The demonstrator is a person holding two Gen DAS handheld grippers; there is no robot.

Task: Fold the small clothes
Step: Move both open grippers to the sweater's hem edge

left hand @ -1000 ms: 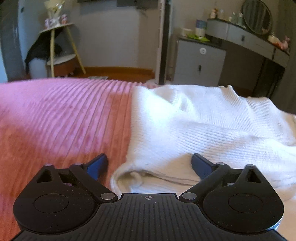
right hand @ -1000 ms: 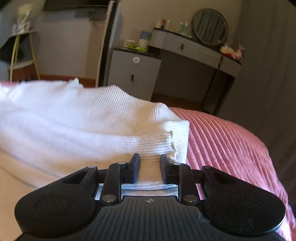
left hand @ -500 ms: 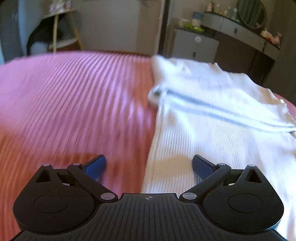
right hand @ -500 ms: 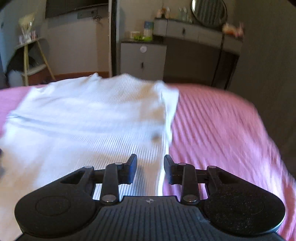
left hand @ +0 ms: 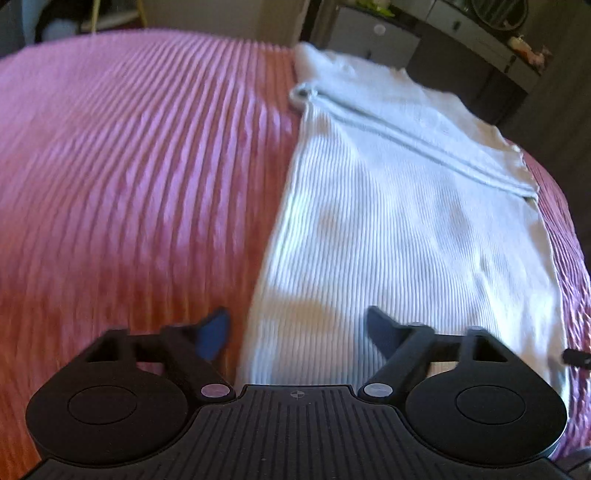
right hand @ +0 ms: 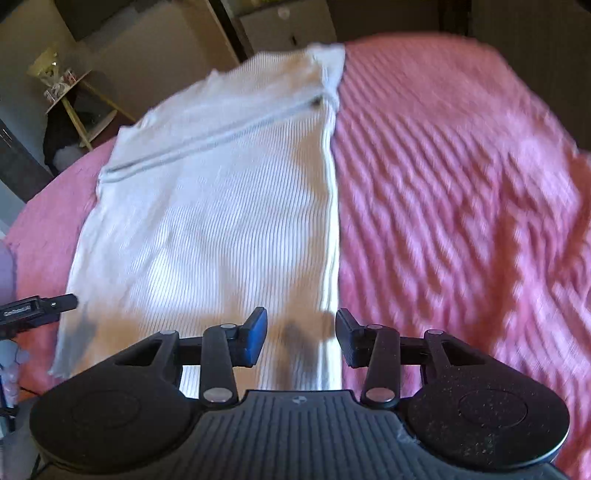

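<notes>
The left gripper [left hand: 295, 332] is seen over the near left edge of a white ribbed top [left hand: 406, 206]; its jaws are spread, have just been narrowing, and nothing is pinched between them. The right gripper [right hand: 299, 338] is held above the near right edge of the same top [right hand: 221, 206]; its jaws have just been widening and are released, with cloth visible below the gap but not pressed by the pads. The top is laid flat and lengthwise on a pink ribbed bedspread [left hand: 129, 166], with a fold line crossing its far part. Beyond the bed, a grey cabinet [left hand: 373, 29] and a dressing table [left hand: 480, 33] are seen, blurred.
</notes>
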